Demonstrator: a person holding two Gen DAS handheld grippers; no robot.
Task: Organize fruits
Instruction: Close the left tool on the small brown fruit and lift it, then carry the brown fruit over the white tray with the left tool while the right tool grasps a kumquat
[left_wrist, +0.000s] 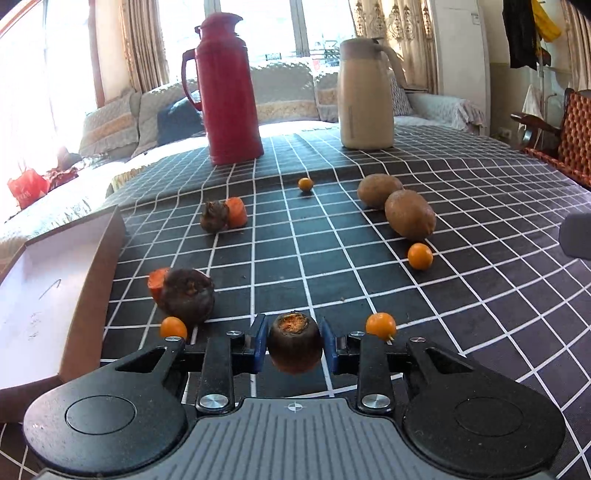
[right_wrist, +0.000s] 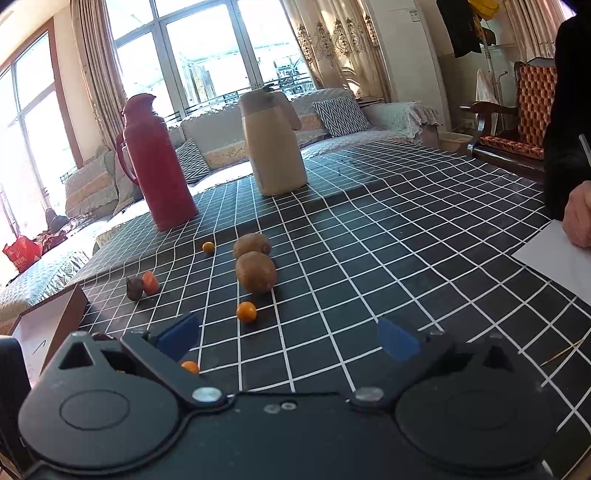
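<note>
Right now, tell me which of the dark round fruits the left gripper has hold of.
The dark fruit nearest the camera, clamped between the left gripper's blue pads. The other two sit free on the table, each beside an orange chunk.

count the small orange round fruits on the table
4: one far, ahead of the red flask; one beside the near kiwi; two flanking the left hand-held gripper, left and right. Others may be hidden.

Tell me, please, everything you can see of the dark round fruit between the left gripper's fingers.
The dark fruit is small, roundish and brown-black with a dull, slightly rough skin. Its upper end is cut or broken flat, showing crumbly orange-brown flesh. It sits upright between the blue pads of the left gripper, which press its two sides. Its underside appears to hang just above the black checked tablecloth, though contact cannot be ruled out. No other fruit touches it.
</note>
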